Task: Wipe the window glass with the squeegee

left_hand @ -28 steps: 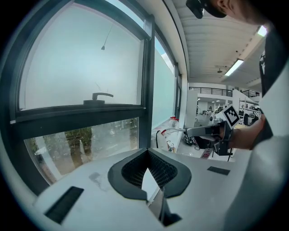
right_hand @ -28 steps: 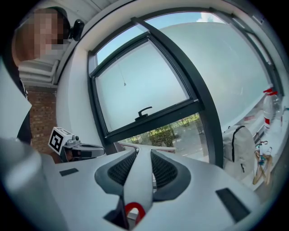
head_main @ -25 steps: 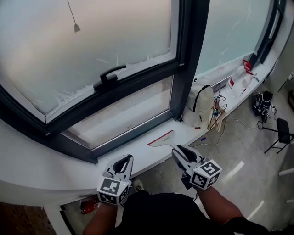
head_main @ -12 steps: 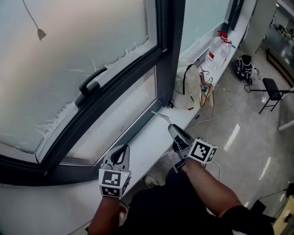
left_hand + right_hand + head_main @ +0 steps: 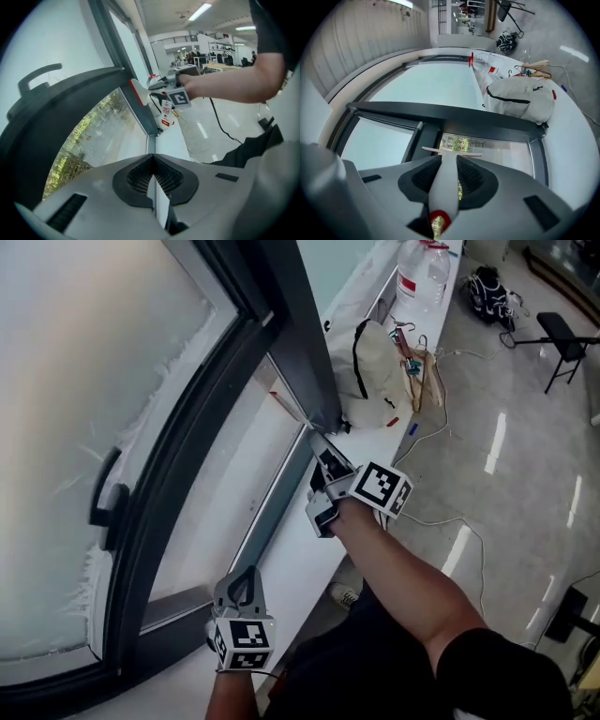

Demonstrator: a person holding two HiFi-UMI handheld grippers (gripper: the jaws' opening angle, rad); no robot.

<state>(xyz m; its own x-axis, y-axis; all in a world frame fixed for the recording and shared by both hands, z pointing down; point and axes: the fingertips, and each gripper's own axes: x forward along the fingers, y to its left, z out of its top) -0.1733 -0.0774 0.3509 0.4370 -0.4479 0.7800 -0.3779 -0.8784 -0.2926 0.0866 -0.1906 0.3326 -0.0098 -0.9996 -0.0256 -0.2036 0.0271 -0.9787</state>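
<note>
The squeegee (image 5: pixel 292 412), with a white handle and a red-edged blade, is held in my right gripper (image 5: pixel 323 454), which is shut on the handle (image 5: pixel 445 183). Its blade (image 5: pixel 452 151) lies against the lower window pane (image 5: pixel 239 479), close to the dark upright frame (image 5: pixel 300 343). In the left gripper view the blade (image 5: pixel 137 92) rests near the pane's far corner. My left gripper (image 5: pixel 246 579) hovers low over the white sill (image 5: pixel 309 549), shut with nothing in it, well short of the squeegee.
A window handle (image 5: pixel 105 498) sticks out from the dark sash. On the sill beyond the frame lie a white bag (image 5: pixel 375 371), wooden hangers (image 5: pixel 422 362) and a large water bottle (image 5: pixel 419 273). A chair (image 5: pixel 562 338) and a black backpack (image 5: pixel 487 287) stand on the floor.
The squeegee lay on the sill a second ago. My right gripper took hold of it and carried it up to the lower pane. The head view swung right.
</note>
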